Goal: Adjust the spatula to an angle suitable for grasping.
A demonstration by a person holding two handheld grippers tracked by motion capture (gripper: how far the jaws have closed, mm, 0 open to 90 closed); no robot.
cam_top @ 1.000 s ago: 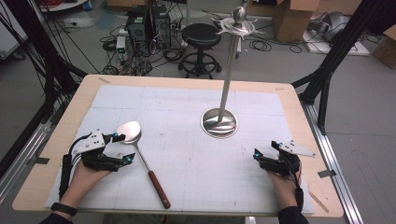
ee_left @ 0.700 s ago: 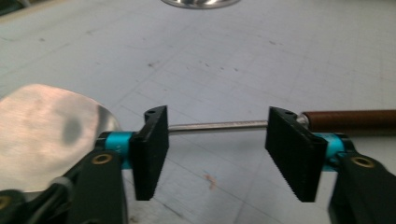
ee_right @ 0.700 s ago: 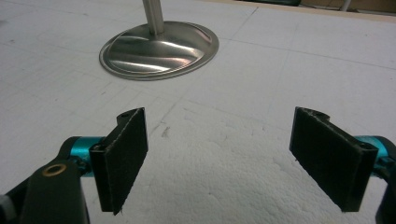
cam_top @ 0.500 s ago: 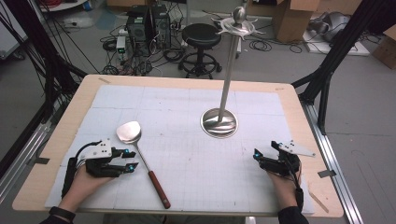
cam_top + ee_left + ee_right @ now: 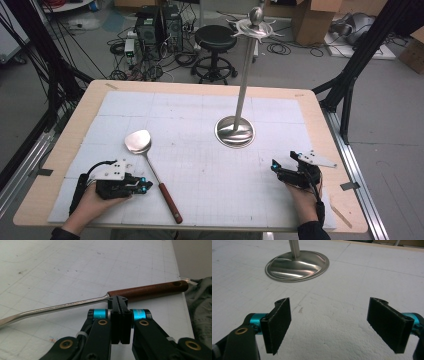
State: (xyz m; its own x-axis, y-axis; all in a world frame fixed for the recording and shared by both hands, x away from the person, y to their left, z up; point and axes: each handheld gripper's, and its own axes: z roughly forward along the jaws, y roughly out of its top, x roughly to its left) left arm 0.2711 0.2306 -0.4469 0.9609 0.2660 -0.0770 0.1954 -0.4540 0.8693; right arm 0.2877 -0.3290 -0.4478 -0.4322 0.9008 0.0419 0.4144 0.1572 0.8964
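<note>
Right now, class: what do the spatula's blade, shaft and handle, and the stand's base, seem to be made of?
Spatula: blade and shaft look like polished steel with bright reflections; handle looks like reddish-brown wood, matte. Stand base: shiny metal, mirror-like, probably steel.

We've got a wooden counter [image 5: 60, 165] here with a white gridded mat [image 5: 200, 165] covering most of its top, a bare wood border left all around. The mat's a bit scuffed and marked up close. Lying flat on it toward the left is a metal spatula [image 5: 150, 172] with a reddish-brown wooden handle, blade pointing away from us. Right of centre stands a tall steel stand [image 5: 235, 131] on a round shiny base, well apart from the spatula.
</note>
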